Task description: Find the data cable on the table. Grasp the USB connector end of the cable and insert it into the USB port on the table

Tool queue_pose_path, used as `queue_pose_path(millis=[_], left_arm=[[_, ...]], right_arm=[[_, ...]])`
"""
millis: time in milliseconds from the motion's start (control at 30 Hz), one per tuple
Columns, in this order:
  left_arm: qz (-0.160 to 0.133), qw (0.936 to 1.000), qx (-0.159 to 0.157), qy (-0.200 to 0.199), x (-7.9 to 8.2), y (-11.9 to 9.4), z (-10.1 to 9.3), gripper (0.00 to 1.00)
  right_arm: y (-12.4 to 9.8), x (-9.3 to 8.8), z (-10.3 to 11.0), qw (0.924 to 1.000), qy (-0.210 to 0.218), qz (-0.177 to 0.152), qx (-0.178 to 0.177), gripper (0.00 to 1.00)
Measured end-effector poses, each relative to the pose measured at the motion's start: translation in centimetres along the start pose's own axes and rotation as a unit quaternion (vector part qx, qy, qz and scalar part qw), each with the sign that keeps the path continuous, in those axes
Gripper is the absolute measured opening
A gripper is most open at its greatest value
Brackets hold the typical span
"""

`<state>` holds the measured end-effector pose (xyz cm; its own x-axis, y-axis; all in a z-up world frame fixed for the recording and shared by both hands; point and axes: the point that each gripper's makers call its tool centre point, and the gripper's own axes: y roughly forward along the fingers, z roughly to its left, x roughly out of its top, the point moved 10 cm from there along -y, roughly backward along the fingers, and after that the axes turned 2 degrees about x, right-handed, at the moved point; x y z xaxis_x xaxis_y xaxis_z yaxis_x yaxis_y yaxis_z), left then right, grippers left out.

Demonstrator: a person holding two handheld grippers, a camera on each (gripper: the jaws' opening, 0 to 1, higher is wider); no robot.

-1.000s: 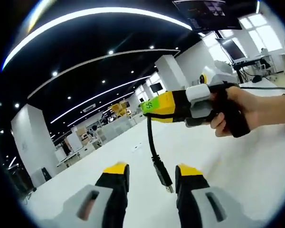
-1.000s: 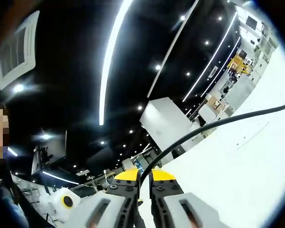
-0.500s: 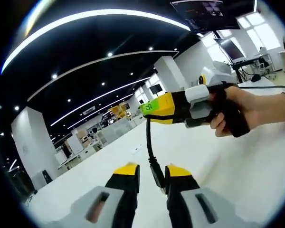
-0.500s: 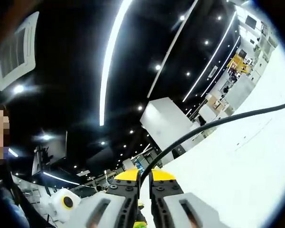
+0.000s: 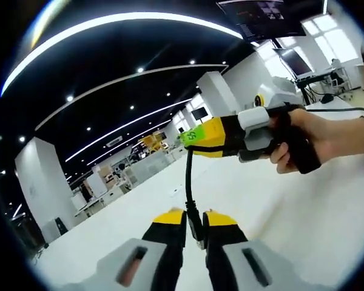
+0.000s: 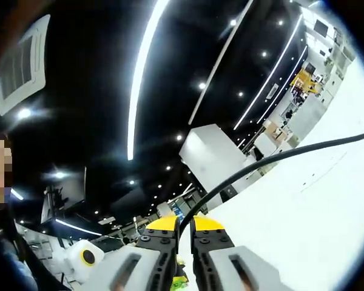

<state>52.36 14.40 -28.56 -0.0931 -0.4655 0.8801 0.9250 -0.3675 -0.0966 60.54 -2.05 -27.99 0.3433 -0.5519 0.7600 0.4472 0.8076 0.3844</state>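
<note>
USB connector [image 5: 198, 233], half hidden, seemingly pinched in narrowed fingers of left gripper [image 5: 195, 218], above table [image 5: 303, 218]. Data cable [image 5: 187, 179] hangs from right gripper [image 5: 188, 140], fingers clamped on it.

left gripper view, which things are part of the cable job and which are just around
Job: data cable, its USB connector, left hand-held gripper, right hand-held gripper, table.
Just around: hanging screen, white pillar, ceiling lights.

Left tongs [image 5: 195, 218], right tongs [image 6: 185, 223]: both closed.
</note>
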Motion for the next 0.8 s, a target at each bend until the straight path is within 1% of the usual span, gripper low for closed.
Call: queue_pose_path(millis=[100, 300, 633, 800], left_arm=[[0.000, 1.0000, 0.006, -0.006, 0.0, 0.0, 0.3, 0.10], [-0.002, 0.9999, 0.015, -0.007, 0.1, -0.1, 0.6, 0.09], [-0.002, 0.9998, 0.016, -0.009, 0.0, -0.1, 0.9, 0.08], [-0.009, 0.9997, 0.014, -0.016, 0.2, -0.3, 1.1, 0.07]], right_arm=[[0.0, 0.0, 0.1, 1.0000, 0.000, 0.000, 0.001, 0.09], [0.0, 0.0, 0.2, 1.0000, -0.001, 0.000, 0.002, 0.09], [0.1, 0.1, 0.2, 1.0000, 0.000, 0.001, 0.002, 0.10], [0.1, 0.3, 0.1, 1.0000, 0.005, -0.003, 0.002, 0.10]])
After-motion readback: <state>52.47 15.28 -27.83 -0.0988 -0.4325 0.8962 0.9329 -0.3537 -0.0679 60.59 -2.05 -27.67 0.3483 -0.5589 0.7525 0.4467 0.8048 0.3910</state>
